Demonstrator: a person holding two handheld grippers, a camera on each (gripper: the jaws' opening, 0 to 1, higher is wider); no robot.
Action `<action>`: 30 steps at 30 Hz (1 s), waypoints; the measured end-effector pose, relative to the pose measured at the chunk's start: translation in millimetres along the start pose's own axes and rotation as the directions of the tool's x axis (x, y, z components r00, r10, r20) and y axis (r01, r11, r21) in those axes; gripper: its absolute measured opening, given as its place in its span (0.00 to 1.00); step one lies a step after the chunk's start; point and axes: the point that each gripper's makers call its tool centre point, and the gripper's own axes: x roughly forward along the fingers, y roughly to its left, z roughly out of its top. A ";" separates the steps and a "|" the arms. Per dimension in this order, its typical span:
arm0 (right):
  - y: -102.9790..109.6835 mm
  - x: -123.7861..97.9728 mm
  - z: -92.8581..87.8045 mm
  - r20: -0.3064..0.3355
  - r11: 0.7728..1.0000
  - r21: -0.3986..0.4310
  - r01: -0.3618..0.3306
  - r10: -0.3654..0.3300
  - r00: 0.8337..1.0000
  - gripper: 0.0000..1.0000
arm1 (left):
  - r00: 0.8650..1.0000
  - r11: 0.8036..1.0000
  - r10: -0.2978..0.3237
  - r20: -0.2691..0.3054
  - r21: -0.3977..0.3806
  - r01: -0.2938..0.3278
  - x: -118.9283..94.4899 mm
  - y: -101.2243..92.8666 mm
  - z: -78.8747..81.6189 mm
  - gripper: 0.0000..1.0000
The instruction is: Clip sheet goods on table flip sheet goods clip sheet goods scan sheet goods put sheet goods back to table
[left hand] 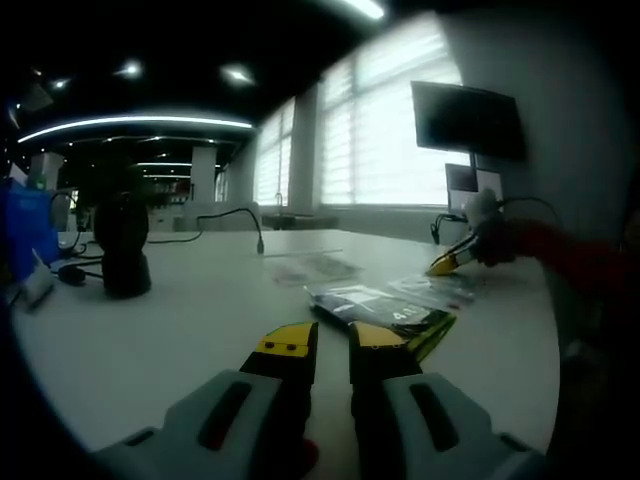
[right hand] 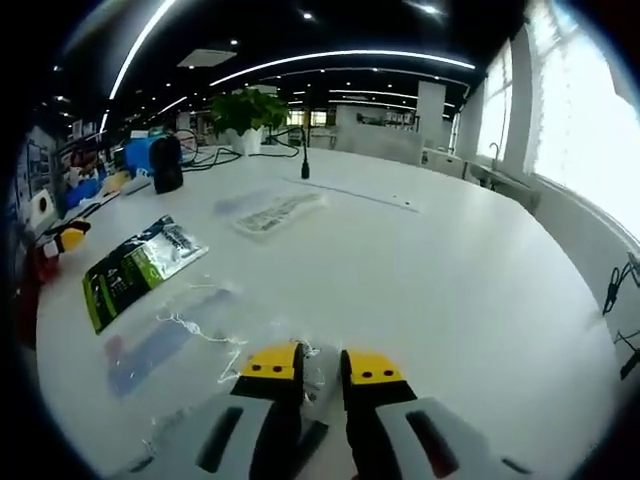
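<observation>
A green and black packet [left hand: 385,312] [right hand: 140,265] lies flat on the white table [left hand: 180,320] [right hand: 440,270]. Beside it is a crinkled clear packet [left hand: 440,288] [right hand: 170,340]. My right gripper [right hand: 321,372] has its jaws close together on that clear packet's near corner, low over the table. From the left gripper view the right gripper [left hand: 452,262] comes in from the right, held by a red sleeve. My left gripper [left hand: 333,342] is shut with nothing between its jaws, just short of the green packet. It appears at the left edge of the right gripper view [right hand: 62,240].
A third clear packet [left hand: 315,268] [right hand: 275,212] lies farther out on the table. A black stand device [left hand: 122,248] [right hand: 166,165], a blue box [left hand: 25,235] [right hand: 140,152], cables and a gooseneck microphone [right hand: 305,160] line the far side. A potted plant [right hand: 245,110] stands behind.
</observation>
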 end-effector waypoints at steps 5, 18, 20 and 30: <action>0.1 0.0 2.4 -0.036 0.993 -0.110 0.054 -0.058 0.998 0.01 | 1.000 1.000 0.003 -0.003 0.000 -0.003 0.8 1.5 -0.4 0.06; 3.4 -0.4 2.7 -0.055 0.971 -0.222 0.085 -0.099 0.994 0.00 | 1.000 1.000 0.001 0.004 0.006 -0.001 0.7 1.9 1.6 0.06; 3.5 -1.2 2.6 -0.052 0.970 -0.226 0.091 -0.105 0.993 0.00 | 1.000 1.000 -0.001 0.002 0.006 0.001 1.1 1.5 1.5 0.06; 1.5 -0.5 3.8 -0.058 0.964 -0.246 0.103 -0.121 0.991 0.00 | 1.000 1.000 -0.003 0.006 0.005 0.003 1.9 1.3 2.4 0.06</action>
